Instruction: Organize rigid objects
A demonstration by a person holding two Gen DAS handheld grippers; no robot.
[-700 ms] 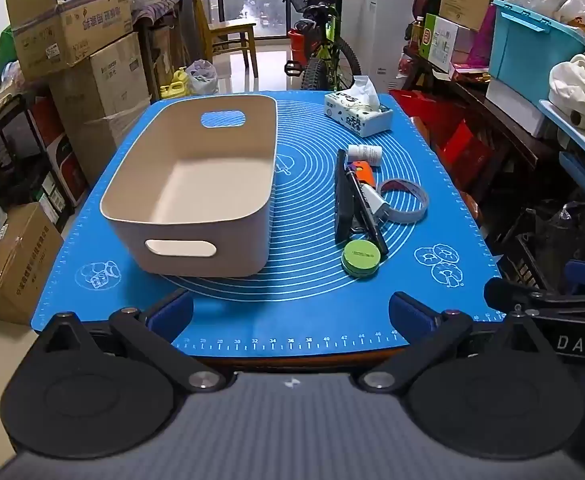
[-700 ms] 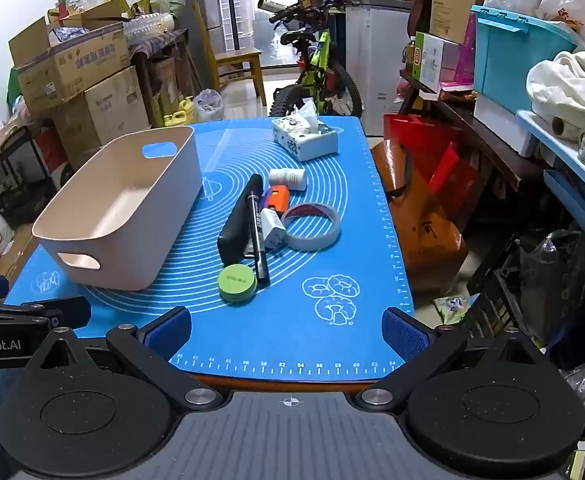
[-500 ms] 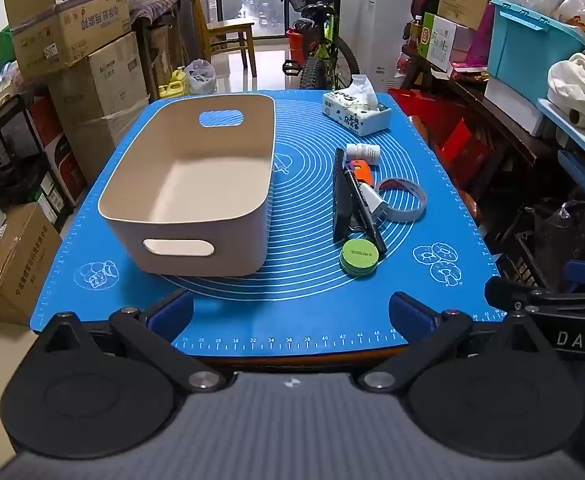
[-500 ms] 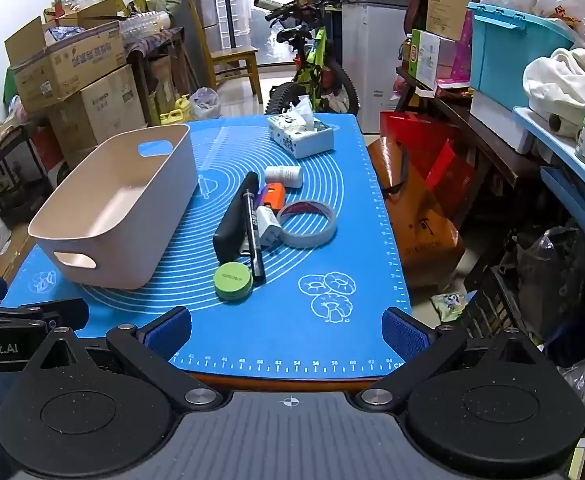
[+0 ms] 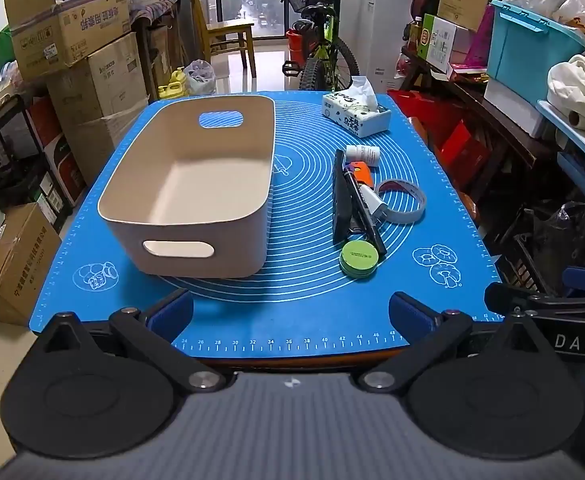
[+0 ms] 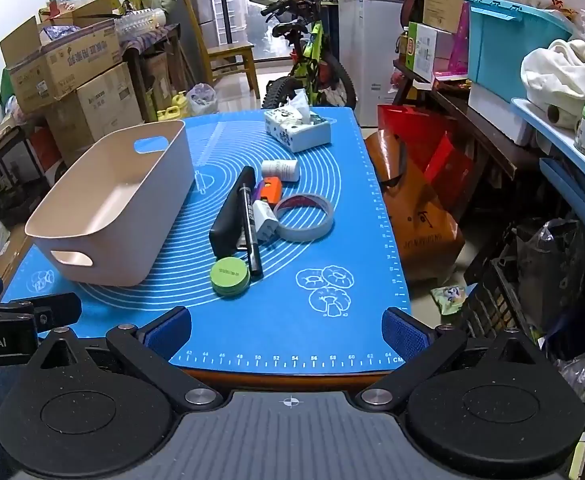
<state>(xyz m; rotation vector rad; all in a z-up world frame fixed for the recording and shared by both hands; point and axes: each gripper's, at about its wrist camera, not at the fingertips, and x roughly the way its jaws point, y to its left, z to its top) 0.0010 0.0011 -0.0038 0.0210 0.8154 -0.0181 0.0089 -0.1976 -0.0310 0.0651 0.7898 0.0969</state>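
An empty beige bin [image 5: 196,184] [image 6: 112,216] stands on the left of the blue mat [image 5: 304,312] [image 6: 284,328]. To its right lie a green round tin [image 5: 359,258] [image 6: 229,275], a black case [image 5: 341,200] [image 6: 232,212], a black marker [image 5: 366,216] [image 6: 250,232], an orange-and-white item [image 5: 362,174] [image 6: 270,192], a tape roll [image 5: 401,201] [image 6: 303,216] and a small white bottle [image 5: 362,154] [image 6: 279,169]. My left gripper [image 5: 292,314] and right gripper [image 6: 288,328] are open and empty at the mat's near edge.
A tissue box [image 5: 356,116] [image 6: 297,128] stands at the mat's far right. Cardboard boxes [image 5: 68,32] are stacked to the left, a bicycle [image 5: 320,52] behind the table, shelves and a teal crate [image 5: 532,56] to the right.
Both grippers have drifted slightly; the view shifted a little. Nothing on the mat has moved.
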